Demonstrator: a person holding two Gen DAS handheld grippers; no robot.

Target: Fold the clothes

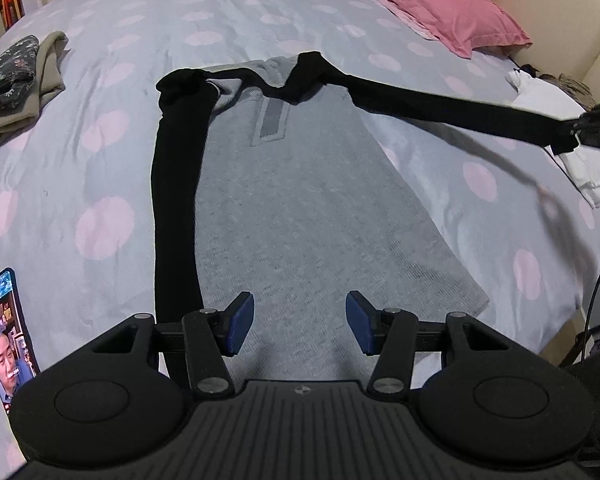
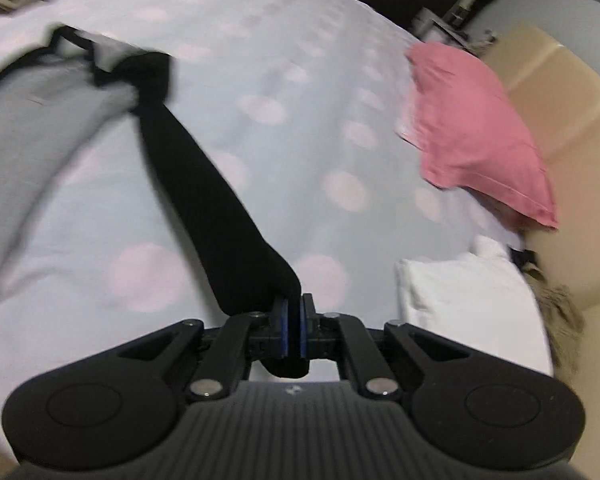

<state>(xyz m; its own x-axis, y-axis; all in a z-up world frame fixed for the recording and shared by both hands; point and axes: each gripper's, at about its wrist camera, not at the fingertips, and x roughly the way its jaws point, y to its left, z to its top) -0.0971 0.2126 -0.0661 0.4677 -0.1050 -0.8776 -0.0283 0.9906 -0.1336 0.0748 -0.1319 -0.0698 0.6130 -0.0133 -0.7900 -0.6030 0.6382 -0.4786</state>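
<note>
Grey shirt [image 1: 300, 200] with black sleeves lies flat on the polka-dot bed [image 1: 100, 140], centre of the left wrist view. Right gripper [image 2: 294, 328] has its fingers pinched on the cuff of the right black sleeve [image 2: 204, 200], which stretches taut from the shirt's shoulder toward the right edge. Left gripper [image 1: 300, 322] hovers over the hem at lower centre, fingers spread, nothing between them; pink pillow [image 1: 440, 4] upper right.

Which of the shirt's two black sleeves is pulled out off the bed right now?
The sleeve stretched toward the pink pillow side, pinched in the right tool. The other sleeve lies flat along the grey body.
</note>
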